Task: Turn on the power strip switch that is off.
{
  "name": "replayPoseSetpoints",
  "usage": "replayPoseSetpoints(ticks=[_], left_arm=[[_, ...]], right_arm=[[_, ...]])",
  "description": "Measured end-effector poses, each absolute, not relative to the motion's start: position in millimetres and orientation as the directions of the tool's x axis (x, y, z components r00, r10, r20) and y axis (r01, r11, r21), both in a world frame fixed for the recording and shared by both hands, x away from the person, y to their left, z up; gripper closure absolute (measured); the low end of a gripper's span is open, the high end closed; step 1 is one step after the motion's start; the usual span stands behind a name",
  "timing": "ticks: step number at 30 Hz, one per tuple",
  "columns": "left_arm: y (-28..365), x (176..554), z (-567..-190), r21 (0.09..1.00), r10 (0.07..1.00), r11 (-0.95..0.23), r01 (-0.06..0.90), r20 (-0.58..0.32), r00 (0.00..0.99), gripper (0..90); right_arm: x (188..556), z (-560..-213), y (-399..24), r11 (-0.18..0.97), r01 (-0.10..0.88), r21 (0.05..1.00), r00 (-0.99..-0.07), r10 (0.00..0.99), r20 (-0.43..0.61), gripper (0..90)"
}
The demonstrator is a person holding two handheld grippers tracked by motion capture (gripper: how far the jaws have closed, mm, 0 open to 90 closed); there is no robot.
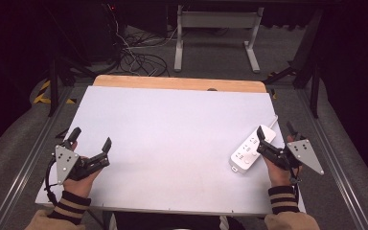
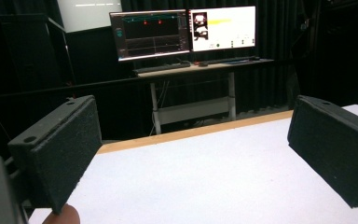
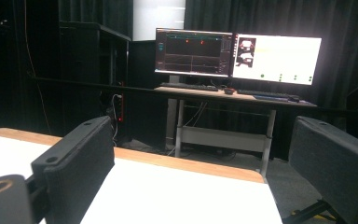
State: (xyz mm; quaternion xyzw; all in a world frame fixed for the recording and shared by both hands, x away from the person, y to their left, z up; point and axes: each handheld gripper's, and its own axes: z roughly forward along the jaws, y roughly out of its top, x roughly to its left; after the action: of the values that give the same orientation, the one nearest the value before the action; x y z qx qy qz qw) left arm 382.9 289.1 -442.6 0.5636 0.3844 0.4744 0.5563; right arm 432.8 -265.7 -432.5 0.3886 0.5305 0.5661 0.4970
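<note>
From the high view, a white-topped table (image 1: 172,143) is seen; the left hand-held gripper (image 1: 90,140) is held spread wide. A white plastic power strip (image 1: 252,148) is touched by the right hand-held gripper (image 1: 274,133). In the left gripper view, jaws gape over the table, two lit monitors (image 2: 182,31) behind. In the right gripper view, jaws are likewise parted.

The person's left hand (image 1: 79,179) is holding the left gripper (image 1: 91,139) low at the near left, jaws spread wide and empty. The right hand (image 1: 279,171) is holding the right gripper (image 1: 274,136) at the near right, jaws likewise gaping apart.
</note>
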Motion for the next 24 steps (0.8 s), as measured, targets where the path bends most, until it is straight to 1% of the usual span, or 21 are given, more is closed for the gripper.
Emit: replayPoseSetpoints(ticks=[14, 24], left_arm=[[289.4, 381.0, -441.9, 0.992, 0.961, -0.084, -0.098, 0.106, 0.253, 3.5], [289.0, 381.1, -442.1, 0.992, 0.961, -0.083, -0.096, 0.105, 0.255, 3.5]], right_arm=[[434.1, -435.1, -263.1, 0.064, -0.123, 0.990, -0.228, 0.969, -0.091, 7.7], [435.3, -435.8, -261.7, 0.069, -0.121, 0.990, -0.240, 0.966, -0.097, 8.2]])
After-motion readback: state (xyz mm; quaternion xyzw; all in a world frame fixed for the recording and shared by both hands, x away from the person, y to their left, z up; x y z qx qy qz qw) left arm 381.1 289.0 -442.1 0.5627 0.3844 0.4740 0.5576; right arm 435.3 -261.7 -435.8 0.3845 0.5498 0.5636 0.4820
